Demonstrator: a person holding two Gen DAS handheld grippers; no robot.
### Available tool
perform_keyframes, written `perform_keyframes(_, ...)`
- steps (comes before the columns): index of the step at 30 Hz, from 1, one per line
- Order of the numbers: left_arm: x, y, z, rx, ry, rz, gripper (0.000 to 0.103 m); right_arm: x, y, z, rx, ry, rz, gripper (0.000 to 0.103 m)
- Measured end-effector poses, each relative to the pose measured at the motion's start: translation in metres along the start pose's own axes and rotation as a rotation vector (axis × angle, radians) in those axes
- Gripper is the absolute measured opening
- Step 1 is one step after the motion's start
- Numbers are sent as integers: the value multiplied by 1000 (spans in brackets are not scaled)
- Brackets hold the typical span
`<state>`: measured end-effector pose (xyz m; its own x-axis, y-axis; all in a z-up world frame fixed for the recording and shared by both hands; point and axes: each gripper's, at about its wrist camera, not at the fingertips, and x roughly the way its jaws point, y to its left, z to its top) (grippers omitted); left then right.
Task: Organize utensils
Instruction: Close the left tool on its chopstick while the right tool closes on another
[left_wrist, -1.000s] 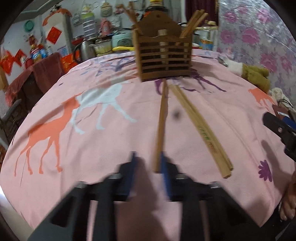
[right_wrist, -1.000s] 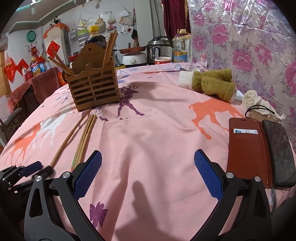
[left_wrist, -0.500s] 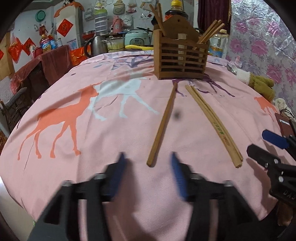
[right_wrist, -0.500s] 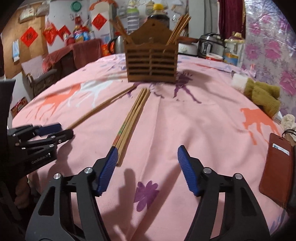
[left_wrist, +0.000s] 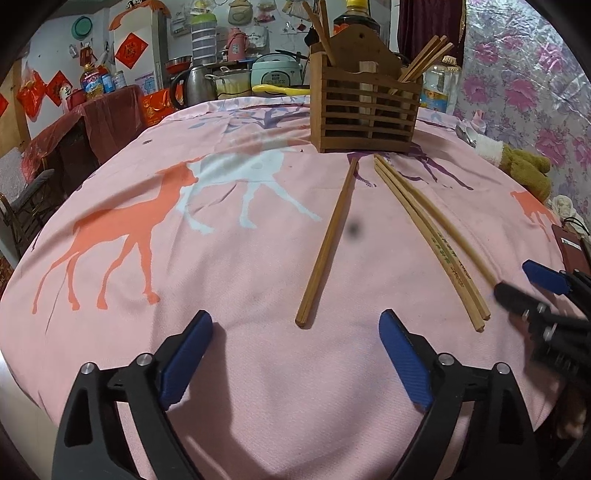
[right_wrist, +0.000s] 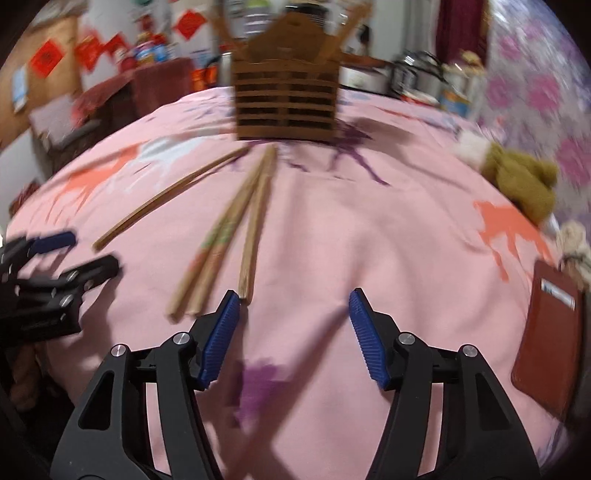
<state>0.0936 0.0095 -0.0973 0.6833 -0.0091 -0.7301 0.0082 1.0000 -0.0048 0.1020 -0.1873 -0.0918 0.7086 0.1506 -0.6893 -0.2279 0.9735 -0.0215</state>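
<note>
A brown slatted wooden utensil holder (left_wrist: 364, 107) stands at the far side of the pink cloth, with chopsticks upright in it. A single dark chopstick (left_wrist: 327, 243) lies in front of it, its near end just ahead of my open, empty left gripper (left_wrist: 295, 354). A bundle of lighter chopsticks (left_wrist: 432, 236) lies to its right. In the blurred right wrist view the holder (right_wrist: 286, 107), the single chopstick (right_wrist: 166, 195) and the bundle (right_wrist: 229, 229) show. My right gripper (right_wrist: 293, 332) is open and empty, its left finger beside the bundle's near ends.
The table wears a pink cloth with horse prints (left_wrist: 129, 236). A brown plush cloth (right_wrist: 521, 181) and a red-brown wallet (right_wrist: 546, 328) lie at the right edge. Pots, a kettle and bottles (left_wrist: 221, 81) stand behind the table.
My left gripper has let go of the single chopstick, opened wide and drawn back. My right gripper has swung left and moved up to the bundle's near ends.
</note>
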Motion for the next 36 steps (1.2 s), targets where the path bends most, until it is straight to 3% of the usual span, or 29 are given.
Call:
perform_keyframes(8, 0, 0, 0, 2, 0, 2, 91, -17, 20, -2, -83, -86, 39, 50)
perform_keyframes(12, 0, 0, 1, 1, 0, 2, 91, -8, 21, 1, -80, -57, 55, 38)
perform_keyframes(16, 2, 1, 2, -5, 0, 0, 89, 1, 18, 2, -63, -29, 68, 37)
perform_keyframes(18, 3, 3, 5, -10, -4, -2, 80, 5, 17, 1, -49, -9, 74, 35)
perform_keyframes(20, 3, 3, 7, -5, -12, -8, 56, 5, 15, 1, -40, -9, 77, 33)
perform_keyframes(21, 3, 2, 9, -1, -14, -10, 50, 5, 14, 1, -35, -9, 76, 31)
perform_keyframes(23, 2, -1, 10, 12, -17, -35, 21, 4, 13, 1, -25, -11, 75, 26)
perform_keyframes(25, 0, -4, 9, 24, -13, -69, 9, 4, 10, 1, -12, -11, 76, 20)
perform_keyframes(32, -5, -12, 7, 43, -14, -96, 8, 5, 11, 0, -12, -13, 78, 18)
perform_keyframes(34, -6, -13, 8, 44, -13, -97, 7, 4, 11, 1, -11, -17, 76, 8)
perform_keyframes(36, -6, -13, 8, 41, -14, -97, 7, 0, 10, 1, -5, -35, 69, 7)
